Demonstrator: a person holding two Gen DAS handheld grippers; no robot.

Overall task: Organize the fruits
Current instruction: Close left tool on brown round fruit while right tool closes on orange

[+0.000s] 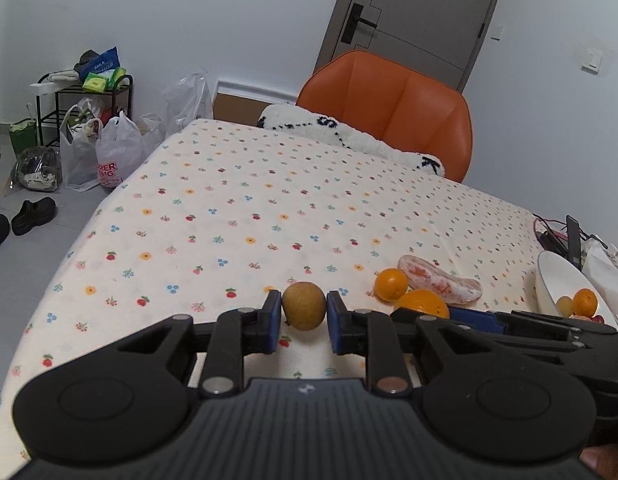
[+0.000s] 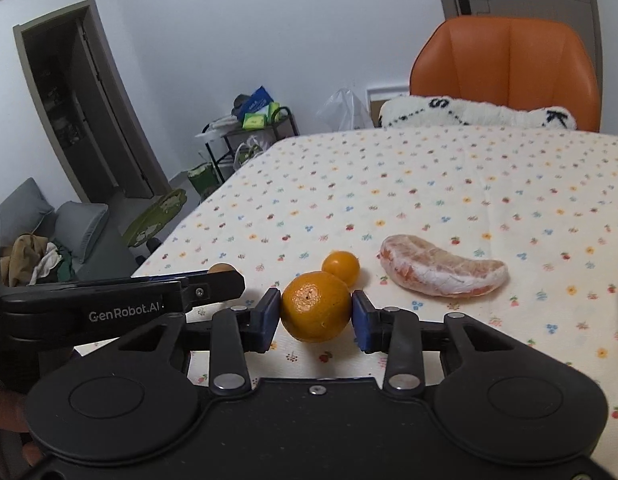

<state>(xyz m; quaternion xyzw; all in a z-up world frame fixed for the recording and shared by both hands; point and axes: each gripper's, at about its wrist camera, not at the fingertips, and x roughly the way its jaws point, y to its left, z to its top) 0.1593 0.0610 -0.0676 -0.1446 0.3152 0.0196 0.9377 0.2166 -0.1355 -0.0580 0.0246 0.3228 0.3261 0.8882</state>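
Floral-print tablecloth (image 1: 237,208), soft and matte. On it, right of the large orange (image 2: 316,306): a peeled pomelo segment (image 2: 443,270), crescent-shaped with white pith. A small glossy orange (image 2: 341,267) sits just behind. Your right gripper (image 2: 316,314) comes in level, blue pads pinching the dimpled large orange. Left of it, your left gripper (image 1: 304,312) clamps a dull brown-green round fruit (image 1: 303,305).

The surface (image 1: 237,208) wears cream cloth dotted with small red, blue and yellow flowers. A brownish-green fruit (image 1: 303,306), two oranges (image 2: 316,306) (image 2: 341,267), a pale pink-orange peeled segment (image 2: 443,270); an orange chair (image 1: 389,108) behind.
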